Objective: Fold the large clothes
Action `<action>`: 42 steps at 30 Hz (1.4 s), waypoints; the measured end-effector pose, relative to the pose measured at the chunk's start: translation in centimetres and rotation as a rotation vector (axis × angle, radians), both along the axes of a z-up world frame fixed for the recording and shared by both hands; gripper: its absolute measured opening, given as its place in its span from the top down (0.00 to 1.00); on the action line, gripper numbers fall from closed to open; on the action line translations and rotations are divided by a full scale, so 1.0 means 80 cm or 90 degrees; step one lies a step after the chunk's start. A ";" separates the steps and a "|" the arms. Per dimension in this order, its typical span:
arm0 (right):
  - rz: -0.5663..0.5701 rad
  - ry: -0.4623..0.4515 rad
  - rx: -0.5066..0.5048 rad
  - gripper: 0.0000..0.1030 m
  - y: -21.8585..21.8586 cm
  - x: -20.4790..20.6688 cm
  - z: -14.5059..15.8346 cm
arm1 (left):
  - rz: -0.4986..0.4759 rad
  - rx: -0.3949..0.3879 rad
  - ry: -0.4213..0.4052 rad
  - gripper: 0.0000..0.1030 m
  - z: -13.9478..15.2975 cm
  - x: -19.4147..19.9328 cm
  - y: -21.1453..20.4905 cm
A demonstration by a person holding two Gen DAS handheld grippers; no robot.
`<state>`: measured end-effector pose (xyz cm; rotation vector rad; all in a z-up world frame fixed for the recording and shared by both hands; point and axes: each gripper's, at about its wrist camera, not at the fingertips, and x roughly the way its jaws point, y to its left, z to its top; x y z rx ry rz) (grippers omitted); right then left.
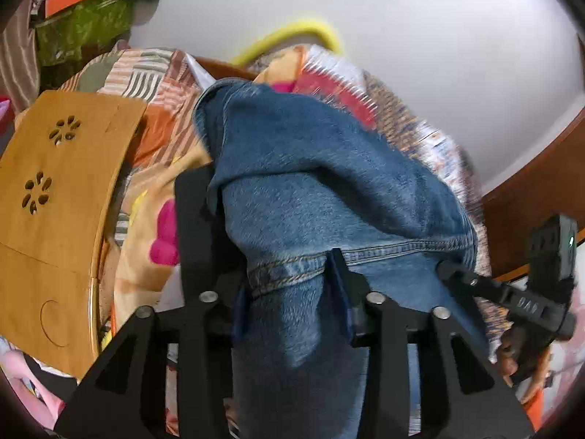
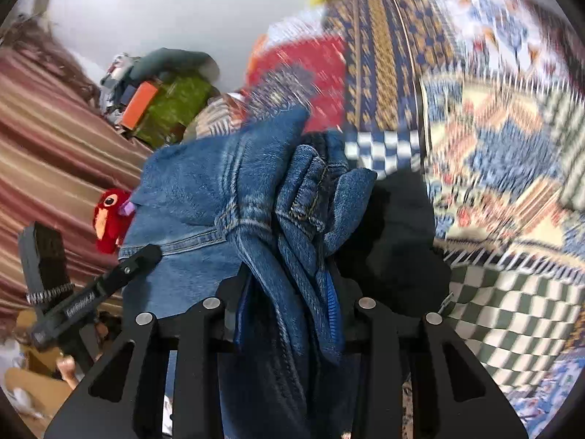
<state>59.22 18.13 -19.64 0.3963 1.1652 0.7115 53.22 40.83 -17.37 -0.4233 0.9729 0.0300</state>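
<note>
A pair of blue denim jeans (image 1: 310, 168) hangs lifted between both grippers. My left gripper (image 1: 289, 285) is shut on a flat hemmed edge of the jeans, which drape over its fingers and hide most of them. My right gripper (image 2: 289, 292) is shut on a thick bunched fold of the same jeans (image 2: 204, 190). The other gripper shows at the right edge of the left wrist view (image 1: 533, 292) and at the left edge of the right wrist view (image 2: 73, 292). The background is blurred by motion.
A wooden lap desk with flower cut-outs (image 1: 55, 197) lies at the left on patterned bedding (image 1: 146, 219). A patterned quilt (image 2: 493, 146) fills the right. A red plush toy (image 2: 109, 219), a striped curtain (image 2: 44, 139), a wooden bed frame (image 1: 530, 190) and a yellow hoop (image 1: 292, 33) are around.
</note>
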 end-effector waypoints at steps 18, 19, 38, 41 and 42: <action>0.056 -0.167 -0.218 0.39 -0.059 -0.132 0.049 | -0.024 0.180 -0.007 0.33 0.021 -0.130 -0.081; 0.058 -0.171 -0.219 0.39 -0.062 -0.137 0.055 | -0.024 0.184 0.000 0.33 0.022 -0.141 -0.087; -0.044 -0.467 0.027 0.39 -0.168 -0.350 0.298 | 0.013 0.217 -0.321 0.33 0.263 -0.369 -0.193; -0.061 -0.537 0.039 0.39 -0.177 -0.397 0.318 | 0.021 0.242 -0.390 0.33 0.296 -0.412 -0.216; -0.064 -0.554 0.044 0.39 -0.179 -0.408 0.321 | 0.023 0.255 -0.412 0.33 0.304 -0.426 -0.225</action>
